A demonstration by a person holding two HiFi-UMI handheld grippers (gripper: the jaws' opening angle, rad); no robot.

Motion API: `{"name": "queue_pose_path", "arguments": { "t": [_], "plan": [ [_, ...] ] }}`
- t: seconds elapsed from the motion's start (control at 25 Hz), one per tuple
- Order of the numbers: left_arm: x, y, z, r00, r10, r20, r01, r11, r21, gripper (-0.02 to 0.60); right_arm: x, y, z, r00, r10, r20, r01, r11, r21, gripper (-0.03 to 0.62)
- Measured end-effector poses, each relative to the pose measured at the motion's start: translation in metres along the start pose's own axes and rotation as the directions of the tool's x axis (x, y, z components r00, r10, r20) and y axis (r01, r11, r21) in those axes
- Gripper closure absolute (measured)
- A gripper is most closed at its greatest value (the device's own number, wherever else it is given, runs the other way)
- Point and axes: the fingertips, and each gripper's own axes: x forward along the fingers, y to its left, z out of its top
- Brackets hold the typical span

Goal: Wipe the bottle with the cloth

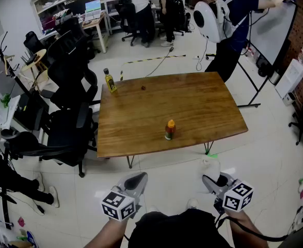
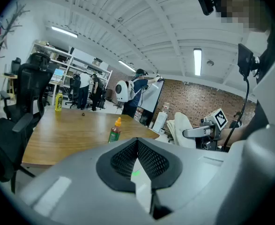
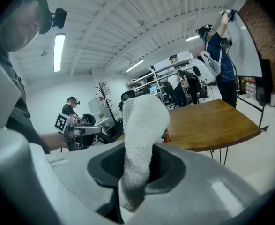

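OK, left tongs (image 1: 137,180): jaws together, nothing between them. Right tongs (image 1: 213,180): clamped on the cloth (image 3: 142,125). It's white terry, and a folded wad stands up out of the jaws and past the tips. Both tongs point slightly down toward the counter (image 1: 203,112). They sit over the floor (image 1: 166,185), short of its near edge, left and right of the person's body. Each carries its marker cube, and a bare forearm shows behind each.

Bottle (image 1: 170,129): upright on the counter near the near edge, roughly mid-width. It has an orange cap and a green label. It's well apart from both tongs, nothing touching it. In the right gripper view the cloth covers most of it, only a sliver shows at the wad's right side. In the left gripper view it's in clear sight above the jaws.

Rest of the counter: wood top on thin metal legs. A yellow bottle (image 1: 110,81) stands upright at the far left corner. A small dark speck (image 1: 143,87) lies near the far edge, can't tell what it is.

Around it: black chairs (image 1: 68,133) crowd the counter's left side. A person (image 1: 234,25) with a white backpack reaches up to a whiteboard (image 1: 272,27) beyond the far right corner.
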Motion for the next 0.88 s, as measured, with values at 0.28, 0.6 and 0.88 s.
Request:
{"name": "queue_pose_path", "arguments": {
  "t": [0.28, 0.6, 0.88],
  "plan": [
    [0.008, 0.008, 0.011, 0.998, -0.068, 0.0, 0.068, 0.995, 0.068, 0.566, 0.019, 0.015, -0.003, 0.999, -0.032, 0.025, 0.031, 0.999, 0.021, 0.517],
    [0.058, 0.037, 0.039, 0.994, -0.11, 0.018, 0.107, 0.987, 0.122, 0.565, 0.037, -0.016, 0.007, 0.997, -0.068, 0.035, 0.066, 0.996, 0.061, 0.517],
    [0.125, 0.047, 0.083, 0.99, -0.134, -0.042, 0.14, 0.932, 0.334, 0.535, 0.084, -0.063, 0.028, 0.997, -0.032, 0.071, 0.024, 0.992, 0.124, 0.517]
  ]
}}
